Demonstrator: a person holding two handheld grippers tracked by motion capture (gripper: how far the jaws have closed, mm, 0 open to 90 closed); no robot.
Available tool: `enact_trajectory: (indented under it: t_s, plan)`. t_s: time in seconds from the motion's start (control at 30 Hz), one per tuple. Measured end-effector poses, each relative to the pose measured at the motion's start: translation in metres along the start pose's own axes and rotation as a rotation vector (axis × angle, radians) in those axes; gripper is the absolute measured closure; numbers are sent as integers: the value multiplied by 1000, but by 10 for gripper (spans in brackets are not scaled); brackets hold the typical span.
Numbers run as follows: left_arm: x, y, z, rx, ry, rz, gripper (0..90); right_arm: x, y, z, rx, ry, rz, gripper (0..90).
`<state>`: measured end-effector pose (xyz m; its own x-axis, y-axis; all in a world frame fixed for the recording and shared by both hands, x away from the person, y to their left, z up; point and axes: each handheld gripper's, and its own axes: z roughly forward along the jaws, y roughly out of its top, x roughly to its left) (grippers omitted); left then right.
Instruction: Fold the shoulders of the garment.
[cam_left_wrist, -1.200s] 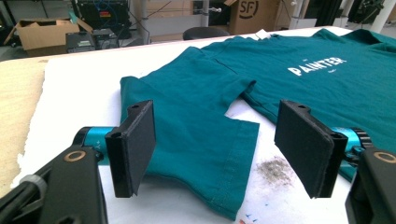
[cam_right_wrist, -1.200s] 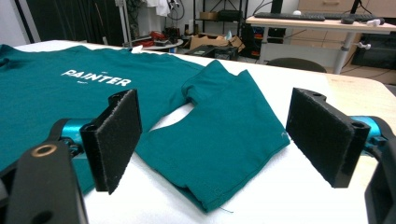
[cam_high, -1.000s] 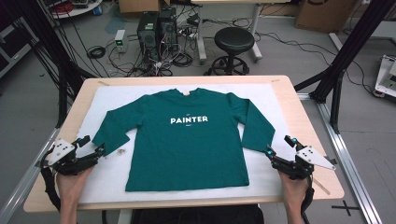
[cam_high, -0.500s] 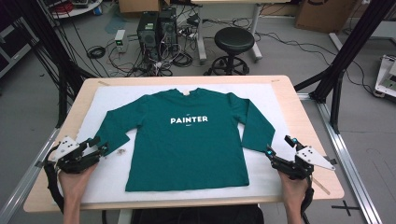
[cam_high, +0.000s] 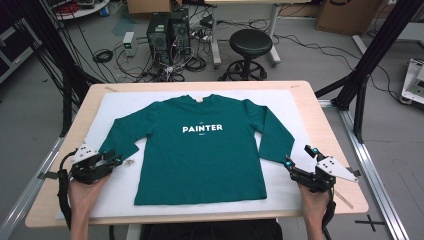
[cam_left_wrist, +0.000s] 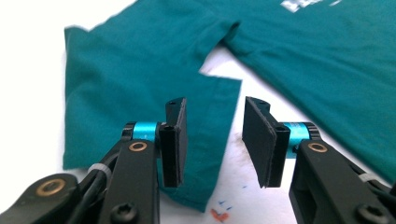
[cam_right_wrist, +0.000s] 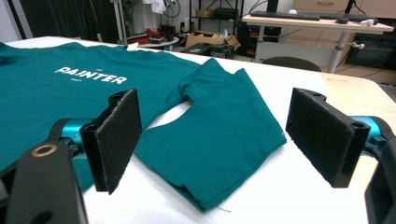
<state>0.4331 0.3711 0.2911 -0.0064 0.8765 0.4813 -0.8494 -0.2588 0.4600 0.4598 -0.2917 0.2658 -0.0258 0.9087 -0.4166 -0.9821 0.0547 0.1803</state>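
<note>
Near the desk's (cam_high: 320, 120) front-left corner, the left gripper (cam_left_wrist: 215, 140) hovers with jaws partly apart and empty at the left sleeve cuff of the dark green long-sleeved "PAINTER" shirt (cam_high: 200, 150). The shirt lies flat mid-desk on a white mat (cam_high: 280, 185). Near the front-right corner, the right gripper (cam_right_wrist: 215, 140) gapes wide, empty, just short of the right cuff.

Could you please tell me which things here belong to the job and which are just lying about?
Job: green shirt, white mat, left gripper, right gripper, both open.
Lying about: stool, computers, cables, cardboard box.
</note>
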Motion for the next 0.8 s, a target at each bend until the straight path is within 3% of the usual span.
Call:
enact_trajectory:
  t_s: [0.07, 0.1, 0.13, 0.27, 0.7, 0.8]
  plan:
    - [0, 3, 6, 54, 11, 12, 616, 0, 0, 0, 1, -1, 2, 187]
    - [0, 3, 6, 54, 11, 12, 626, 0, 0, 0, 1, -1, 2, 187]
    - [-1, 6, 13, 109, 11, 33, 628, 0, 0, 0, 1, -1, 2, 187]
    - [-2, 10, 21, 146, 17, 59, 616, 0, 0, 0, 2, -4, 2, 187]
    - [-3, 13, 24, 156, -6, 73, 605, 1, 0, 0, 6, -5, -1, 187]
    - [-1, 13, 25, 153, -5, 58, 625, 1, 0, 0, 5, -7, -4, 187]
